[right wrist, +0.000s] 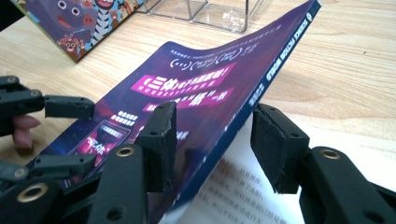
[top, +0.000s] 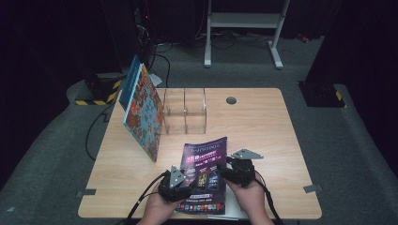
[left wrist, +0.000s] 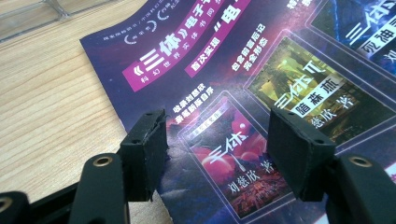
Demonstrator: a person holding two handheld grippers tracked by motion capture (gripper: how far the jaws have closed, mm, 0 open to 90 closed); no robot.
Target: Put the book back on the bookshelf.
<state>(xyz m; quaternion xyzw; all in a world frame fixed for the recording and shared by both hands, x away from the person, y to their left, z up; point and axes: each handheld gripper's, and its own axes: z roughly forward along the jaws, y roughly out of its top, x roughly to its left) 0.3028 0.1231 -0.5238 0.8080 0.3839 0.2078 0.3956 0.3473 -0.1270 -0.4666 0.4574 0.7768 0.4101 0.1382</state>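
Observation:
A purple-covered magazine point(top: 206, 159) lies at the table's front middle, its cover point(left wrist: 224, 56) printed with book adverts. My left gripper point(top: 176, 185) hovers open over the cover's left edge, jaws apart on either side of a red advert panel point(left wrist: 233, 158). My right gripper point(top: 237, 171) is open and straddles the magazine's spine edge point(right wrist: 261, 79), which is lifted off the table. A white printed page point(right wrist: 243, 196) shows beneath the raised cover. In the right gripper view the left gripper point(right wrist: 88, 134) is at the far side of the cover, open.
A colourful picture book point(top: 144, 112) leans against a clear acrylic holder point(top: 185, 110) at the table's back left, with a blue book point(top: 129, 82) behind it. A round grommet hole point(top: 231, 100) sits near the far edge. The wooden table point(top: 263, 126) extends bare to the right.

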